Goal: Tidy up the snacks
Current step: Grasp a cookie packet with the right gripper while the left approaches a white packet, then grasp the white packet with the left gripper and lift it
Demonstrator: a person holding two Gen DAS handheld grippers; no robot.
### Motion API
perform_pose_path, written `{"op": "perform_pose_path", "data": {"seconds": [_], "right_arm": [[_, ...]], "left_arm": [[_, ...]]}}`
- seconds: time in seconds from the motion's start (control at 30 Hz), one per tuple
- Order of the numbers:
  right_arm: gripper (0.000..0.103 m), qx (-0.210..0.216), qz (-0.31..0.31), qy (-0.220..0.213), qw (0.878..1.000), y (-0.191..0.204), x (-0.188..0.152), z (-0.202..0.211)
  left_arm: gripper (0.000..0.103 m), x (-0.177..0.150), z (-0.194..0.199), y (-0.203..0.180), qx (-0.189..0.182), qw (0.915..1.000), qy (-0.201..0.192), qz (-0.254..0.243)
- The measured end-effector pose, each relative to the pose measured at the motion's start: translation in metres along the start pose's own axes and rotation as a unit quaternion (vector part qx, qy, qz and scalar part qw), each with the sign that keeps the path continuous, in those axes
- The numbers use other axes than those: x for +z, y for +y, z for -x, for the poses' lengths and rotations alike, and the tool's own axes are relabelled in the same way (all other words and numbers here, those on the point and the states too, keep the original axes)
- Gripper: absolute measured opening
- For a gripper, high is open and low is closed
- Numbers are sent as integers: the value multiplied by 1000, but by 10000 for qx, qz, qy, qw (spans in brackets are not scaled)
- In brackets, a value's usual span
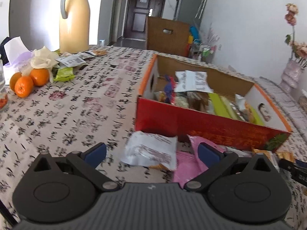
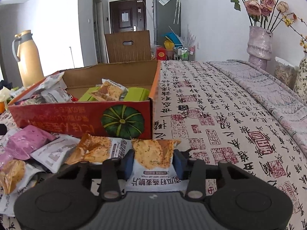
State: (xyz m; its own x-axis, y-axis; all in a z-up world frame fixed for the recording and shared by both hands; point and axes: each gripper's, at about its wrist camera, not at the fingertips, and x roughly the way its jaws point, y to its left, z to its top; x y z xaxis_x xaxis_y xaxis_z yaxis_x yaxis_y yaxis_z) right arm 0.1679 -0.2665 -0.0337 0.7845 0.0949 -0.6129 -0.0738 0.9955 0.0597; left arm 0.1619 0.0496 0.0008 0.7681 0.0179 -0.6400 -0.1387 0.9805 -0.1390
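A red cardboard box [image 1: 207, 123] with orange rims holds several snack packets; it also shows in the right wrist view [image 2: 80, 116]. My left gripper [image 1: 151, 152] is open, low over a white snack packet [image 1: 151, 150] and a pink packet [image 1: 187, 164] lying in front of the box. My right gripper [image 2: 153, 162] is shut on a white-and-orange oat crisp packet [image 2: 153, 153], just in front of the box's right corner. A pile of loose packets [image 2: 51, 151] lies to its left.
A beige thermos jug [image 1: 74, 18], oranges [image 1: 28, 81], a green packet [image 1: 64, 73] and crumpled wrappers sit at the table's far left. A vase with dried roses [image 2: 259, 44] stands at the far right. The calligraphy tablecloth [image 2: 220, 115] spreads right of the box.
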Motion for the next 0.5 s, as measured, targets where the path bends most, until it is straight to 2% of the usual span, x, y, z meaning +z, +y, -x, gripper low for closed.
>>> {"op": "perform_pose_path", "data": {"seconds": [0.17, 0.5], "right_arm": [[42, 68, -75, -144, 9998, 0, 0, 7], [42, 47, -152, -224, 9996, -5, 1, 11]], "left_arm": [[103, 16, -20, 4, 554, 9979, 342, -66], [103, 18, -56, -3, 629, 9938, 814, -411]]}}
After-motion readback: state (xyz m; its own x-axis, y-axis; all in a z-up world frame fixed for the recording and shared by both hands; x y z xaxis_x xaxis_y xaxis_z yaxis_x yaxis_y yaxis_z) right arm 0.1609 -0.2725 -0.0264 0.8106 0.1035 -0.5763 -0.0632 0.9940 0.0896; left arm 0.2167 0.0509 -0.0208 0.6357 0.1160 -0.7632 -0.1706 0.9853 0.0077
